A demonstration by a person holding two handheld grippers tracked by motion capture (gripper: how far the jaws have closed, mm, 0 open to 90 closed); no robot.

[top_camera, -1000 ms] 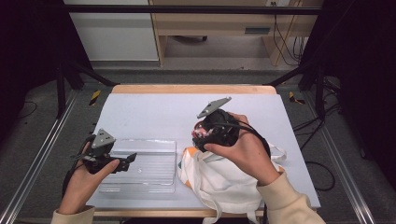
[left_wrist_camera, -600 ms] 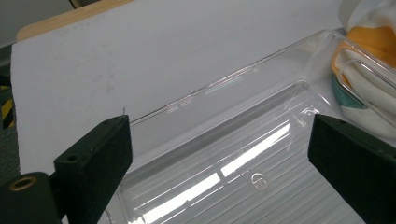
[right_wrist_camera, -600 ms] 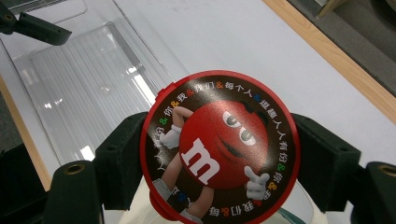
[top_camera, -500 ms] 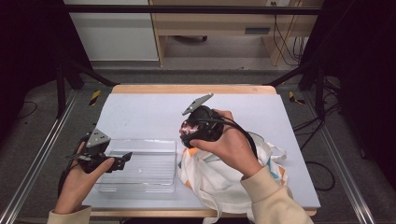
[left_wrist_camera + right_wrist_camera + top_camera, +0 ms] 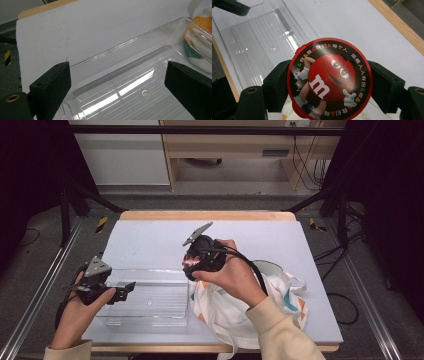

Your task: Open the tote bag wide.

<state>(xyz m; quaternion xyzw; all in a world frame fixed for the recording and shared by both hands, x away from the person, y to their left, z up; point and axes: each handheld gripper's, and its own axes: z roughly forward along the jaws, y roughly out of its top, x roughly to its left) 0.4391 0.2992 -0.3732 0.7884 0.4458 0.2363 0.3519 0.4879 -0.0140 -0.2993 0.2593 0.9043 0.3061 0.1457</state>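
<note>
A round red M&M's candy container (image 5: 329, 77) with a lidded top sits between the black jaws of my right gripper (image 5: 329, 83), which is shut on its sides. In the high view that gripper (image 5: 191, 265) hangs just above the table's middle with the container (image 5: 189, 261), by the right end of a clear plastic tray (image 5: 150, 301). My left gripper (image 5: 129, 289) hovers over the tray's left part. Its jaws stand wide open (image 5: 117, 87) with nothing between them, above the ribbed tray floor (image 5: 120, 82).
A white cloth bag (image 5: 235, 312) with orange and teal patches lies crumpled right of the tray, under my right forearm; its edge (image 5: 200, 42) touches the tray's end. The white mat (image 5: 150, 240) covers the wooden table. My left gripper (image 5: 232, 6) appears beyond the tray (image 5: 262, 42).
My right hand has carried the red container leftward and slightly down, from above the bag to the tray's right end. The left hand has stayed nearly still.
</note>
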